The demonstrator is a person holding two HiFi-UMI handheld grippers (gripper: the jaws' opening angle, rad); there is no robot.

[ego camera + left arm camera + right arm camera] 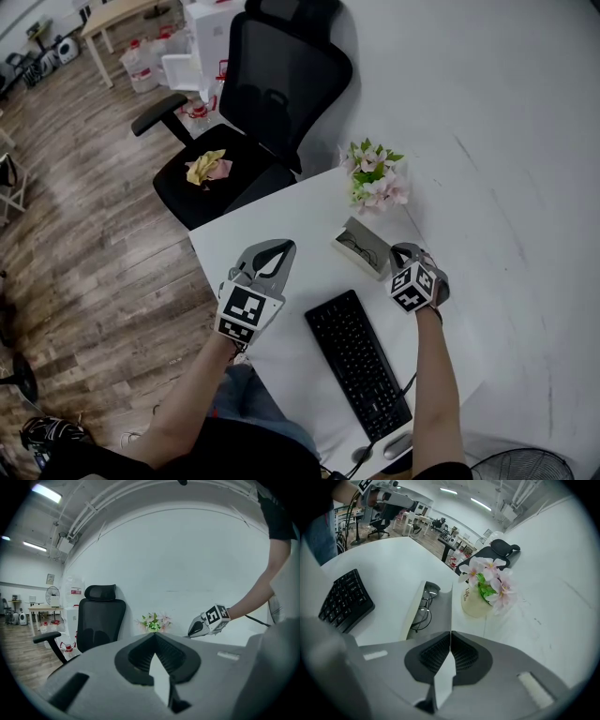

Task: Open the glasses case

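The glasses case lies open on the white table, its grey lid raised and a pair of glasses inside. My right gripper is shut, its tips right beside the lid's edge at the case's right end. In the right gripper view the pads meet and nothing shows between them. My left gripper hovers over the table to the left of the case, also shut and empty. From the left gripper view, the right gripper appears beyond the closed tips.
A pot of pink flowers stands just behind the case, close to the white wall. In front of the case lies a black keyboard, with a mouse at the near edge. A black office chair stands beyond the table's far left corner.
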